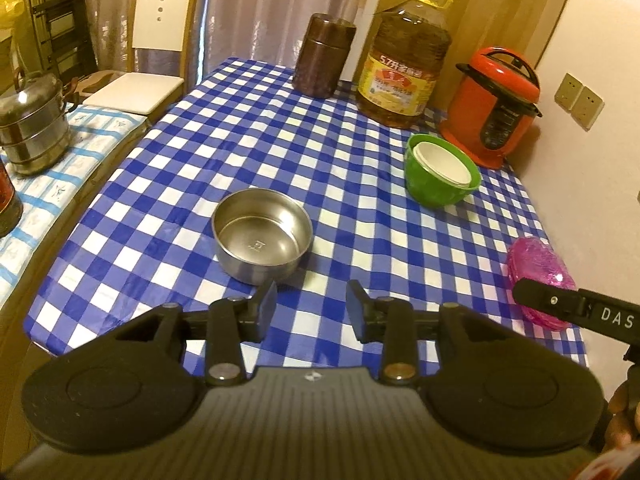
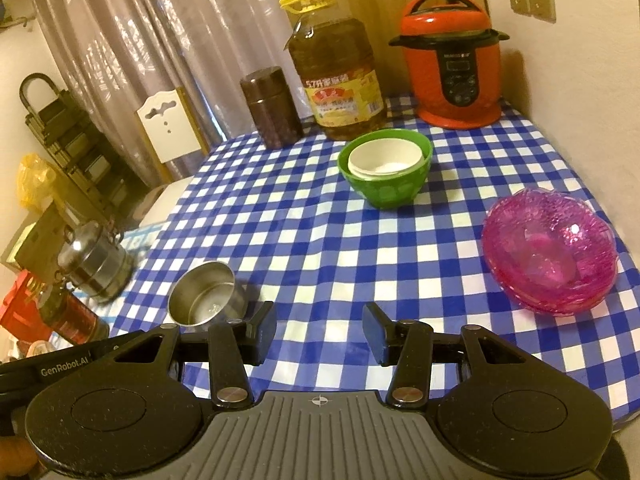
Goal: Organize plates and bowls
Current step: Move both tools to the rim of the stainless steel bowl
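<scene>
Steel bowl (image 1: 262,236), frame centre: light, stiff, slippery, take thin rim; left gripper (image 1: 312,307) and right gripper (image 2: 319,330) part open, empty

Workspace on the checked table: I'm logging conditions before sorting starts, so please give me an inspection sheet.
Surface: blue-and-white checked tablecloth, flat, no spills seen.
Job's things: round stainless steel bowl, empty, upright, standing alone; green plastic bowl with white bowls nested inside; stack of pink translucent bowls near the table's right edge.
Clutter: brown cylindrical canister, large cooking oil bottle with yellow cap, red electric pressure cooker, all along the far edge.
Grippers: left gripper open, empty, just short of the steel bowl; right gripper open, empty.
Cables: nothing seen.
Surroundings: white chair, curtains, steel stacked steamer on a side surface.
</scene>
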`<state>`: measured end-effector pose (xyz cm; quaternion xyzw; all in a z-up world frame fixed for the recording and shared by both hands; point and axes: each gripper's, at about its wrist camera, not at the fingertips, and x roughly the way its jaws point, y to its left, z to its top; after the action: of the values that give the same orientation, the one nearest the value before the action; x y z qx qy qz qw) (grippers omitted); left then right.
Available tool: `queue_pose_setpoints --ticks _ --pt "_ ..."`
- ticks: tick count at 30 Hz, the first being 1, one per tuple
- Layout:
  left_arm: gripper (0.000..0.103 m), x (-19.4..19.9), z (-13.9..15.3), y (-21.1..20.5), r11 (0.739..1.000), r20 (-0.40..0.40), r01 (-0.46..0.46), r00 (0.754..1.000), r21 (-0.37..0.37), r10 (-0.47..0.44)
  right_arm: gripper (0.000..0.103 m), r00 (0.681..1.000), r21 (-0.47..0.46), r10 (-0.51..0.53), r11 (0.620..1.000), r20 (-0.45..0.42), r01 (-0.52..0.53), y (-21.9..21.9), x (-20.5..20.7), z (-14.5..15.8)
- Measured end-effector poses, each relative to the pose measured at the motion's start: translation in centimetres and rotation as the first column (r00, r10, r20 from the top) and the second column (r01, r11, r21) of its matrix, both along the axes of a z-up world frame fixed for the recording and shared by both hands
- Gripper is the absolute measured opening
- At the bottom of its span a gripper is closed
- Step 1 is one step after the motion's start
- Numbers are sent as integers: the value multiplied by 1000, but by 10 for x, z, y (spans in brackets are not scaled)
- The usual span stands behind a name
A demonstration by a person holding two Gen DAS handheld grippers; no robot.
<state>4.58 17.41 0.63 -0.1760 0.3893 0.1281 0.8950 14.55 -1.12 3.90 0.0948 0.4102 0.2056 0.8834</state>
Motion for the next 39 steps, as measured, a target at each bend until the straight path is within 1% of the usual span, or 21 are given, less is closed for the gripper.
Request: queue_pose_setpoints --ticks 8,15,24,28,33,39 --pt "35 3 -13 22 998 -18 -57 998 -8 56 48 999 -9 24 1000 -33 -24 13 12 -16" --pt "35 13 -32 45 993 -38 -116 993 -29 115 48 996 -9 53 999 -73 -53 31 32 -37" --pt "35 32 -57 75 984 -65 -175 983 -41 173 48 985 21 143 990 -100 -141 69 59 -58" --pt "35 44 -68 86 981 -75 -186 980 -53 182 48 980 24 165 986 -109 -164 89 72 -68" --pt "35 61 -79 96 981 -82 -186 980 -50 181 48 973 28 191 982 -131 -189 112 88 -83" --pt "34 79 -91 106 984 -88 -175 981 -43 170 47 966 35 197 980 -168 -194 132 108 -102"
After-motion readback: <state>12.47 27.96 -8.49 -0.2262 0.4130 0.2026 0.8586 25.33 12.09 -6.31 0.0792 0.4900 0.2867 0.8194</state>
